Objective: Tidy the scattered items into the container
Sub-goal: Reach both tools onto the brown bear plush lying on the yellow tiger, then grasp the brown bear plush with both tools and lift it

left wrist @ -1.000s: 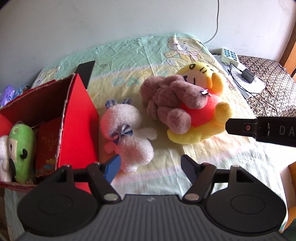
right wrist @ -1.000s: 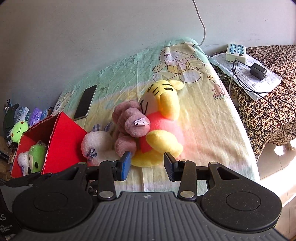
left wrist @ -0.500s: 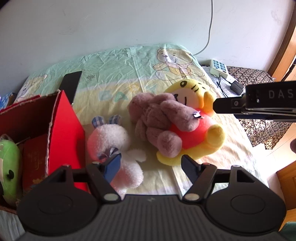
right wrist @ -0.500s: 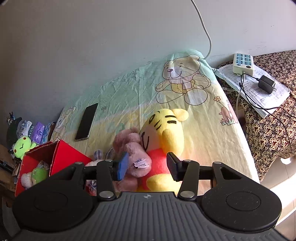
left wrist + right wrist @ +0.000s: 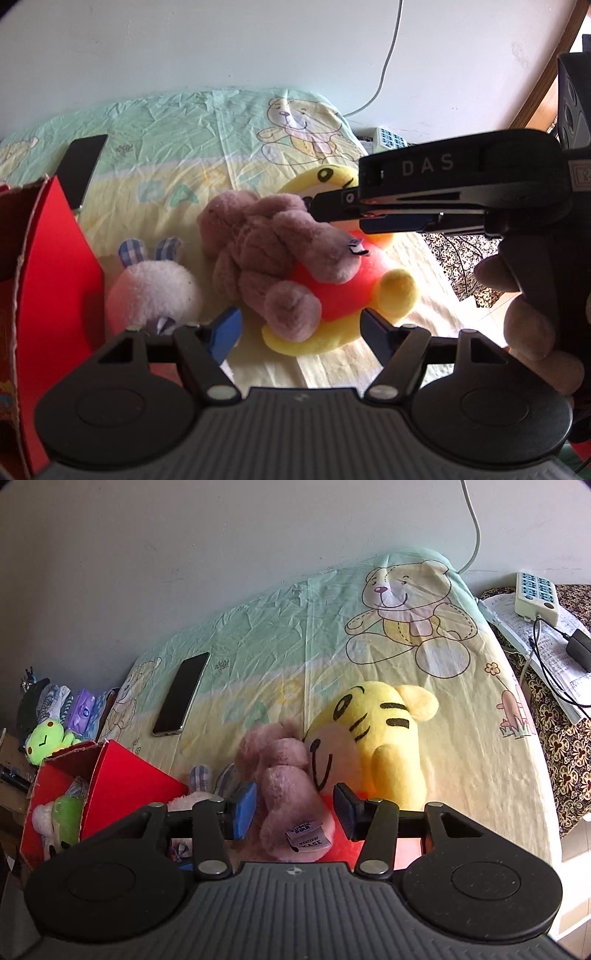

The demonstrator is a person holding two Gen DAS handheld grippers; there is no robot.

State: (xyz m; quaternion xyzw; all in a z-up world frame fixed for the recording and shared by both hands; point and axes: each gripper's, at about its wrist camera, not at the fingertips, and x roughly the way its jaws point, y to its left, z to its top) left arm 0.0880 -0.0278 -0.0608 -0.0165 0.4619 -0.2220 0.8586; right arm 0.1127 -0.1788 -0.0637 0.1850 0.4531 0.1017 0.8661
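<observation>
The mauve plush bear (image 5: 284, 782) is seen lying on the yellow tiger plush (image 5: 380, 734), to the right of the red box (image 5: 110, 786). The right gripper (image 5: 293, 812) is held open around the bear; the left gripper (image 5: 299, 332) is closing, nothing pressed.

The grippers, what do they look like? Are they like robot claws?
A bit. Each is black plastic with a ribbed grey top and two round discs. The left gripper and right gripper each have two short fingers with blue pads on the inner faces, joined by silver pivot pins. Seen from the side, the right one carries white letters, DAS. No cables show on them.
</observation>
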